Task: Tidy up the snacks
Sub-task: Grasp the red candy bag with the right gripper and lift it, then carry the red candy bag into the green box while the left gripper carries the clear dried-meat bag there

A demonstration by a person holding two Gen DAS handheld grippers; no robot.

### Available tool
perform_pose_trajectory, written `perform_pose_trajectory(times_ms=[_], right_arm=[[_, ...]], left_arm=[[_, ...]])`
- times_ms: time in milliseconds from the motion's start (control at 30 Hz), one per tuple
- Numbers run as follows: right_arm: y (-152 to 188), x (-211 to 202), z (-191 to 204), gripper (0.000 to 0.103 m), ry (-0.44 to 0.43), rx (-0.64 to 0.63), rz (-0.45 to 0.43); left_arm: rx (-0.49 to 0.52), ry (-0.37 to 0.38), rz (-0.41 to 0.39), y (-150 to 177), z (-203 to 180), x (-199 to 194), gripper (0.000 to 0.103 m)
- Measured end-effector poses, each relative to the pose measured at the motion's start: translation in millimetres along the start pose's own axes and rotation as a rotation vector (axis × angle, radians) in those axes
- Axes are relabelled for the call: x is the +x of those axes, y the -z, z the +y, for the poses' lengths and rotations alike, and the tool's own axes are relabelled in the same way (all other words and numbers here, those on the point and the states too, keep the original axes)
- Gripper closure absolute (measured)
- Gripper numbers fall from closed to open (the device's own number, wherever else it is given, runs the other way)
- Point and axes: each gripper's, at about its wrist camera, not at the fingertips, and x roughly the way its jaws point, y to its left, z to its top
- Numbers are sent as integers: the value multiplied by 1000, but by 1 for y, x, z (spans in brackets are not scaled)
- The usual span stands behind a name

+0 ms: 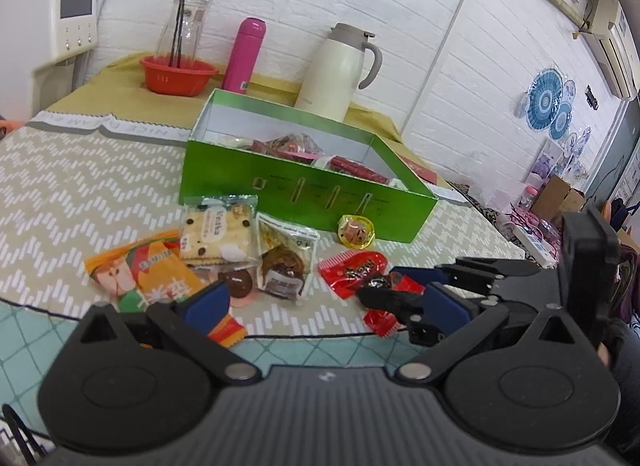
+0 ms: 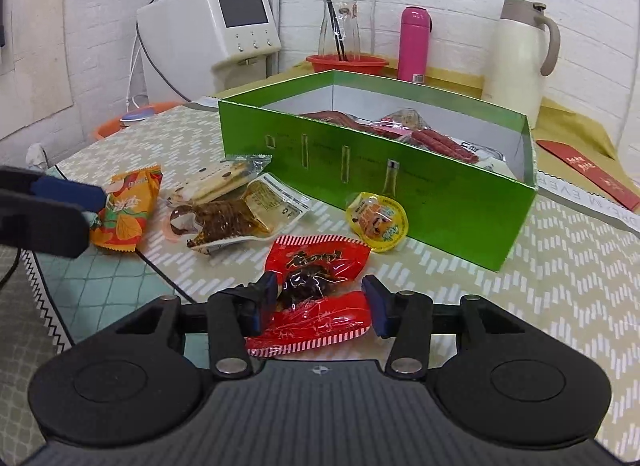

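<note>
Green box: the biggest thing, in the middle of the right wrist view. Its top is off, so snacks can drop in. Red sausage sticks and some packets lie inside.
Bench: it has a zigzag cloth on it. It holds the box and the loose snacks in front of the box.
Cream jug: it stands in the upper right, behind the box, out of the way.
Pink bottle: it stands upright behind the box, near a red bowl.
Right hand-held gripper: low in the middle of its own view. Its blue pads sit one on each side of the red snack packet. The left pad looks like it touches the packet. I see a small gap at the right pad, so I think it is not squeezing yet. It sits this way to pick the packet up.
Left hand-held gripper: its blue pads are far apart with nothing between them. It waits over the orange packet in the lower left of its view.
Cookie packet: it lies flat in front of the box, touching a brown snack packet.
Jelly cup: the smallest one, yellow, just beside the box wall.
Next: I think the red packet goes into the box.
</note>
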Motion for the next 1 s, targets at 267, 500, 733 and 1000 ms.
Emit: perform_pose_trajectory(times_ms=[267,500,733,1000], right_arm=[[26,-34,-4,38,-30,77,10],[30,-36,-5,38,-32,95,9],[27,-34,-4,36,-28,91,7],[24,-30,3,41,-10,56,-4]], left_arm=[[67,-39,74,-21,-4,58,41],[116,-102,153,-17,-1,86,49],[117,-103,149,-17,-3,89,49],[136,-106,144,-17,-5,90,62]])
